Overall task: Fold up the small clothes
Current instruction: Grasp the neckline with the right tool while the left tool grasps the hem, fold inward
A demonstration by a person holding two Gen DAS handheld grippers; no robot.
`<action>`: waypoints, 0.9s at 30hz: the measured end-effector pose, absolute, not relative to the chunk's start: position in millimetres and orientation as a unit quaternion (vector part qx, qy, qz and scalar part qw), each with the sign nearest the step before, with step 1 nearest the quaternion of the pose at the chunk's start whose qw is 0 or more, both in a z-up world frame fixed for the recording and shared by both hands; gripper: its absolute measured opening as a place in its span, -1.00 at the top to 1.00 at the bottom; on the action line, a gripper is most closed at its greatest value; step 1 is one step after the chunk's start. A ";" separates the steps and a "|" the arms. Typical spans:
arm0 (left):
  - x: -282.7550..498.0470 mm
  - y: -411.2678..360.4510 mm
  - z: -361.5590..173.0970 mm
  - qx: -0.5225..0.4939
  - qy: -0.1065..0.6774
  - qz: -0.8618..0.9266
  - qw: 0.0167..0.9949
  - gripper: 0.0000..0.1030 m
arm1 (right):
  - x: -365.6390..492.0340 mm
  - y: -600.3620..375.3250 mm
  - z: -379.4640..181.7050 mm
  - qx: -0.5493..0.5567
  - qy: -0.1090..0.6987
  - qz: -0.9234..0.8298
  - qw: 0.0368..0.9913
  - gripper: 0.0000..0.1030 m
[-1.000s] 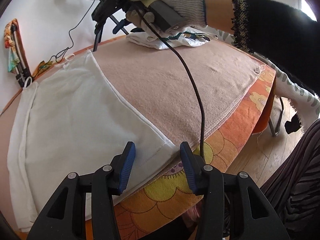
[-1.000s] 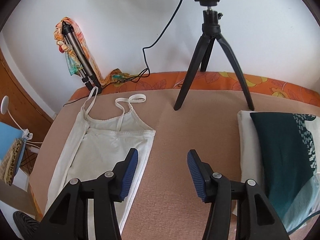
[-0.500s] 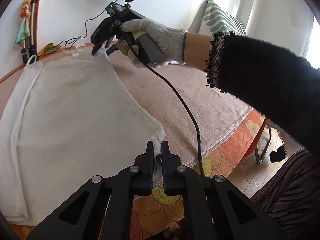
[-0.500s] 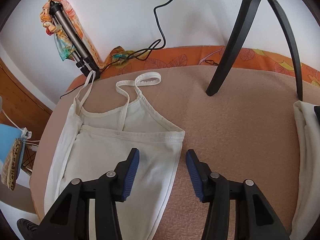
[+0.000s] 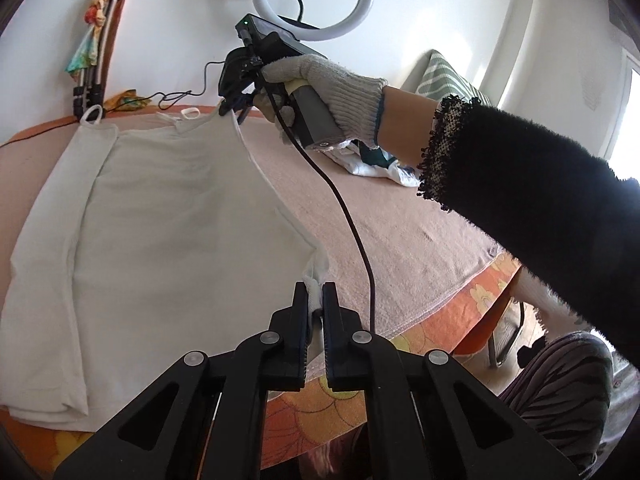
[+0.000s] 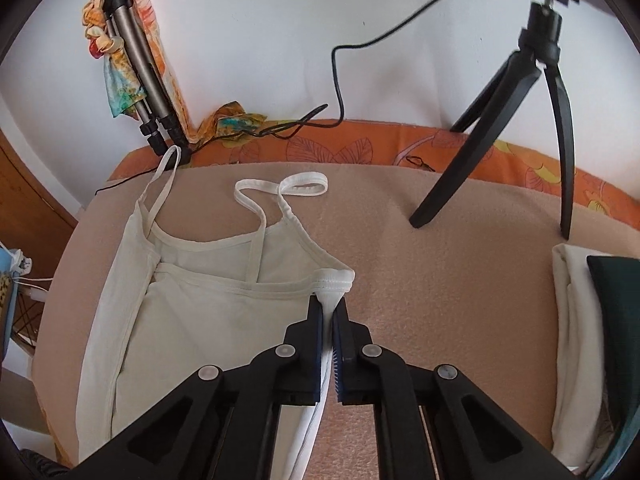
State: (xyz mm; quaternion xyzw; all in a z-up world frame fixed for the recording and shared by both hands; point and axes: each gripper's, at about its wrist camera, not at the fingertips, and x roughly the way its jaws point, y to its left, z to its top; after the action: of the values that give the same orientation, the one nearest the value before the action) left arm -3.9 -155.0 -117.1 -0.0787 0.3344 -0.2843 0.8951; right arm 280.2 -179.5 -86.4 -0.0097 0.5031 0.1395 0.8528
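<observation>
A: What is hidden or cut off here?

B: In the left wrist view the white cotton strappy camisole (image 5: pixel 168 216) runs out of frame at the lower left, so its far hem cannot be followed. The black sleeved forearm covers most of the folded pile of white and dark teal clothes (image 5: pixel 376 164) behind it. In the right wrist view that pile (image 6: pixel 592 328) is cut by the right edge. The white ring light (image 5: pixel 320 0) shows only its black tripod legs (image 6: pixel 500 136) from that side.

A: And the claws?

B: The left gripper (image 5: pixel 316 300) has its black fingers pressed together on the bottom corner of the camisole, a bunched bit of white cloth sticking up between them. The right gripper (image 6: pixel 327 312) is pinching the upper side corner, just under the armhole band; its blue pads are nearly touching with cloth between.

A: Can the right gripper be seen from the left side?

B: Yes, held in a grey knit glove (image 5: pixel 320 84), its tip (image 5: pixel 230 106) at the top corner, though the fingers themselves are too dark and small to read there.

A: Where does the garment lie?

B: Spread on the beige terry towel (image 5: pixel 400 232) over an orange flowered cover (image 6: pixel 340 144), straps toward the wall. The edge between the two claws is lifted off the towel; the rest lies flat, one side folded inward.
</observation>
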 end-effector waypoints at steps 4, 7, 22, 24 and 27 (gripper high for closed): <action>-9.3 -136.9 -114.0 -0.097 0.325 -0.272 0.901 0.91 | 277.9 -148.4 -69.9 -0.053 0.497 0.120 0.858 0.97; -13.6 -121.7 -114.4 -0.114 0.322 -0.261 0.903 0.91 | 277.5 -124.6 -63.1 -0.079 0.493 0.115 0.859 0.97; -16.0 -62.5 -136.1 -0.179 0.334 -0.206 0.902 0.91 | 285.6 -15.0 -104.0 -0.132 0.507 0.120 0.843 0.98; -15.7 -59.5 -139.3 -0.181 0.339 -0.203 0.901 0.91 | 286.5 -7.0 -110.5 -0.137 0.510 0.123 0.840 0.98; -15.6 -57.0 -143.7 -0.180 0.347 -0.200 0.898 0.91 | 286.8 1.7 -119.8 -0.147 0.514 0.126 0.836 0.98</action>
State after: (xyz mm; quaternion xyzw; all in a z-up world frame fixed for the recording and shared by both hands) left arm -15.6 -57.0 -143.7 -0.1800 0.3472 -0.1996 0.8984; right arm 286.8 1.7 -119.8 -0.1469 0.5138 0.1255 0.8359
